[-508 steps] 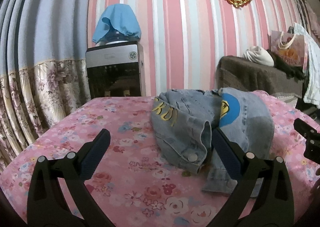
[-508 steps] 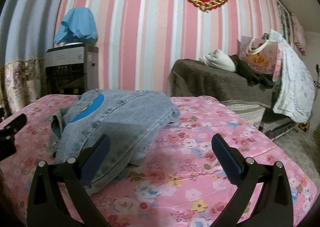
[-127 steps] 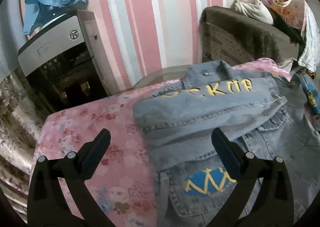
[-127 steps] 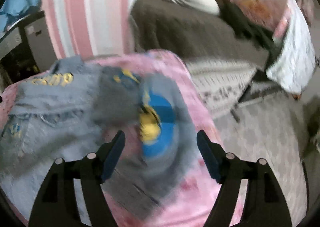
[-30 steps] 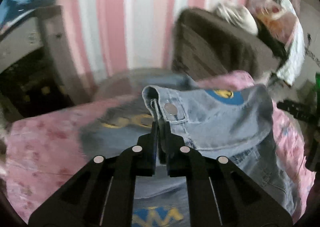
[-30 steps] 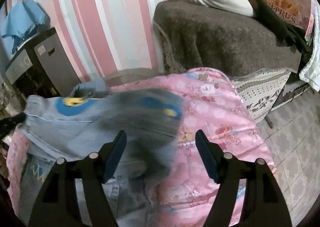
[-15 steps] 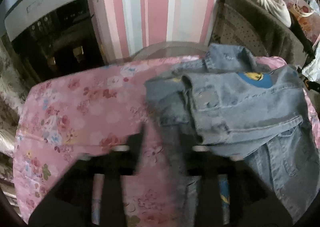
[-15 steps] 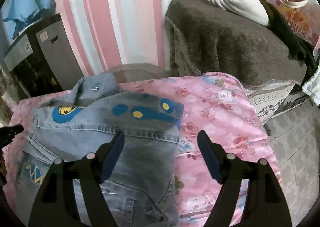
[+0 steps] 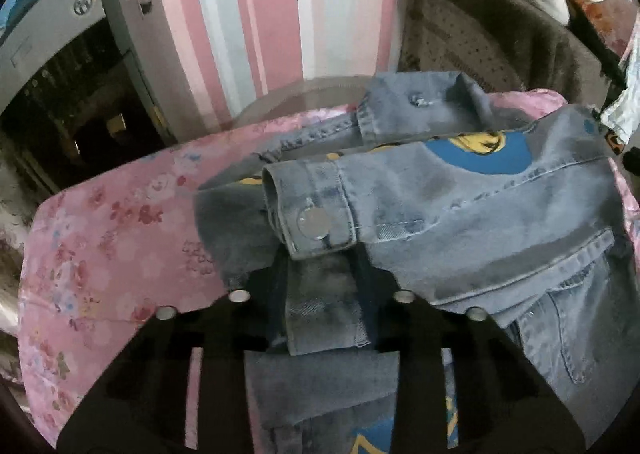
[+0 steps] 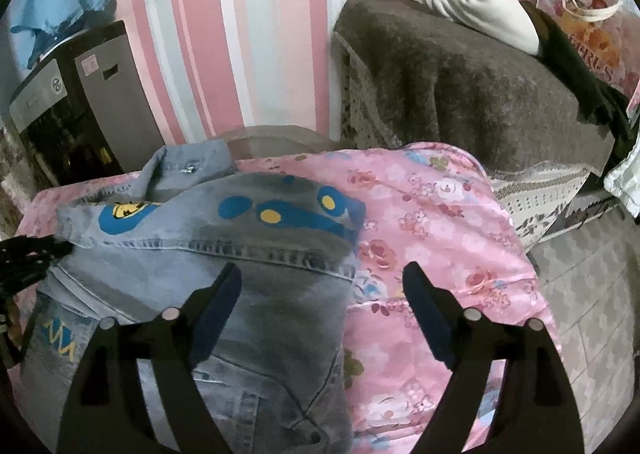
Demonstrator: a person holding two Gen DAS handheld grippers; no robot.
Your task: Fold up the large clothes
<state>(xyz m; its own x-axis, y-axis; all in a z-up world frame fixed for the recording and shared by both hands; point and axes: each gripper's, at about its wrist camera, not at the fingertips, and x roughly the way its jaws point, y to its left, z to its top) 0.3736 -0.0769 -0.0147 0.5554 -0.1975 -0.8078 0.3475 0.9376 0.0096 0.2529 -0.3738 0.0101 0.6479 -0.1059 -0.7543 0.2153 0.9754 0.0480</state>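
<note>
The left gripper (image 9: pixel 322 274) stands parted, not clamping; a stiff denim cuff (image 9: pixel 312 214) with a round metal snap lies just ahead of its tips. The jacket (image 10: pixel 224 254), faded blue with yellow-and-blue patches, lies on the pink floral cover (image 10: pixel 440 222). The right gripper (image 10: pixel 322 286) gapes wide, its left finger above the jacket and its right above the cover.

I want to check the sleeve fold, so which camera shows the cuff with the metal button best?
The left wrist view: the cuff sits centre frame, button facing up, just beyond the left tool. The right wrist view shows none of it, only the jacket body.
</note>
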